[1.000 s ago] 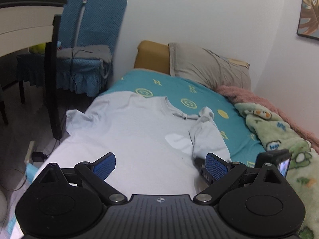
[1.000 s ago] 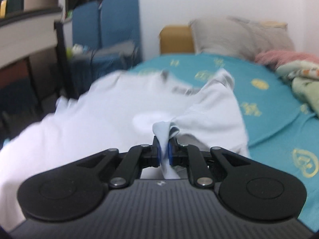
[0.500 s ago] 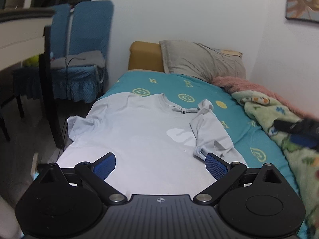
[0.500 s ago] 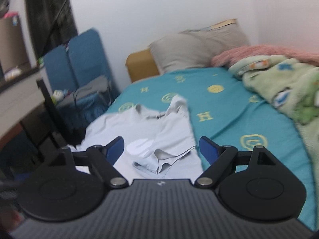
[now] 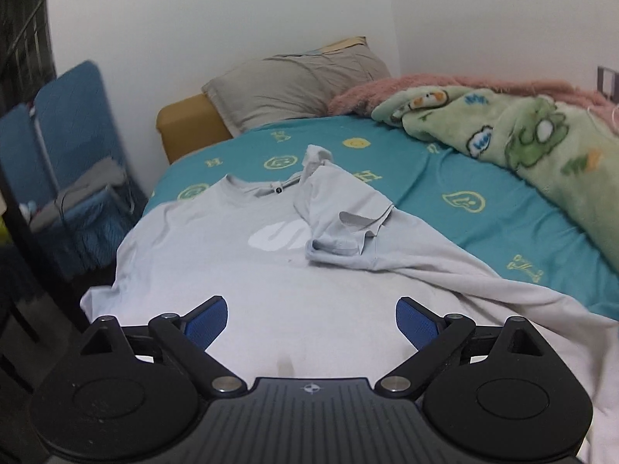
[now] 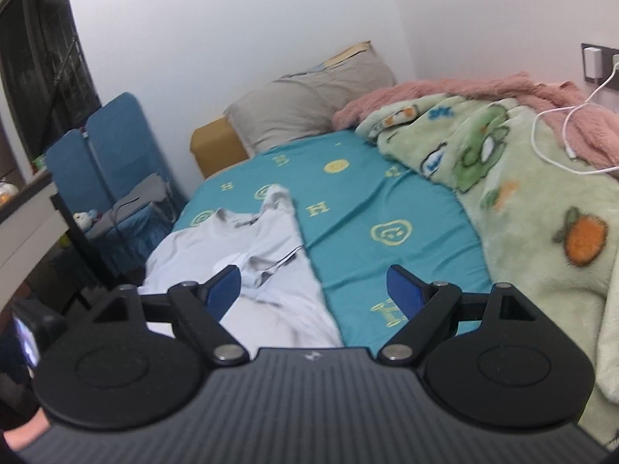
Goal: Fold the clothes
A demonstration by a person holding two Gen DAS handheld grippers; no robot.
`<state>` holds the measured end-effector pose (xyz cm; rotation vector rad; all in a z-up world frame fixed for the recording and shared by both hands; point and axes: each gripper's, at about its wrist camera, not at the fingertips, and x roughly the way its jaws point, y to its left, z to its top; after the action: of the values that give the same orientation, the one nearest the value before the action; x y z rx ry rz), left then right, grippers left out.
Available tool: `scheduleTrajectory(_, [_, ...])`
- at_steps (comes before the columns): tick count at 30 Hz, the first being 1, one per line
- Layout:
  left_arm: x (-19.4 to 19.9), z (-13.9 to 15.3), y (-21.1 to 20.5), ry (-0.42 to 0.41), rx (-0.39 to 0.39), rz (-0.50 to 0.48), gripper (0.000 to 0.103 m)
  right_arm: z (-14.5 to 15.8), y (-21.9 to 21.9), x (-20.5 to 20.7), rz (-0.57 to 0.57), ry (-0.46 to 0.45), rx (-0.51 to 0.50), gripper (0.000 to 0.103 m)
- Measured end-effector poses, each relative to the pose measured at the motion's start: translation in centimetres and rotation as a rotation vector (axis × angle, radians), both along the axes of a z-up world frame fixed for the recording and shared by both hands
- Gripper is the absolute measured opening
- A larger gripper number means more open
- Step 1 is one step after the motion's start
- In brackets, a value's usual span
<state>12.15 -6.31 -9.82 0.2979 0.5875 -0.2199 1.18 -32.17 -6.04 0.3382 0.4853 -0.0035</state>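
Note:
A pale grey T-shirt with a white chest print lies face up on the teal bed sheet. Its right sleeve is folded inward over the chest. The shirt also shows in the right wrist view. My left gripper is open and empty above the shirt's lower body. My right gripper is open and empty above the shirt's right edge and the sheet.
A green fleece blanket and a pink one lie along the bed's right side, with a white charging cable on top. A grey pillow sits at the head. Blue chairs and a desk stand left of the bed.
My right gripper let go of the sleeve, opened and pulled back to the right. My left gripper swung right, staying open. The sleeve now rests folded on the chest.

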Motion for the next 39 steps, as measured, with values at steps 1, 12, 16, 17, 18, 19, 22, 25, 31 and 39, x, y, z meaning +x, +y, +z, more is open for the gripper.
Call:
scheduleTrajectory(1, [1.1, -0.4, -0.8, 0.000, 0.010, -0.009, 0.094, -0.4, -0.3, 0.4, 0.001, 0.003, 0.000, 0.084])
scheduleTrajectory(12, [14.1, -5.9, -11.4, -0.042, 0.340, -0.133, 0.081, -5.2, -4.9, 5.7, -0.087, 0.041, 0.038, 0.084])
scheduleTrajectory(16, [17.2, -7.4, -12.6, -0.047, 0.420, -0.175, 0.064, -7.4, -6.7, 8.1, -0.123, 0.087, 0.091, 0.084])
scheduleTrajectory(17, [17.9, -7.1, -12.3, -0.031, 0.387, -0.164, 0.048, -7.9, -7.1, 8.6, -0.126, 0.100, 0.121, 0.084])
scheduleTrajectory(18, [18.5, -6.7, -12.0, -0.016, 0.355, -0.154, 0.040, -8.4, -7.3, 8.9, -0.126, 0.106, 0.138, 0.084])
scheduleTrajectory(19, [19.0, -6.3, -11.6, -0.001, 0.318, -0.144, 0.026, -8.7, -7.4, 9.1, -0.123, 0.114, 0.141, 0.084])
scheduleTrajectory(22, [19.4, -4.0, -9.4, 0.010, 0.157, -0.096, 0.010, -9.5, -7.5, 9.7, -0.119, 0.133, 0.154, 0.084])
scheduleTrajectory(25, [19.6, -1.1, -5.8, 0.020, -0.114, -0.076, 0.009, -9.7, -7.7, 9.7, -0.119, 0.137, 0.177, 0.084])
scheduleTrajectory(31, [21.6, 3.3, 3.9, 0.018, -0.584, 0.116, 0.005, -9.2, -7.3, 9.4, -0.122, 0.138, 0.156, 0.084])
scheduleTrajectory(39, [26.7, 4.0, 12.9, 0.030, -0.608, 0.487, 0.004, -9.1, -6.6, 9.5, -0.118, 0.152, 0.111, 0.084])
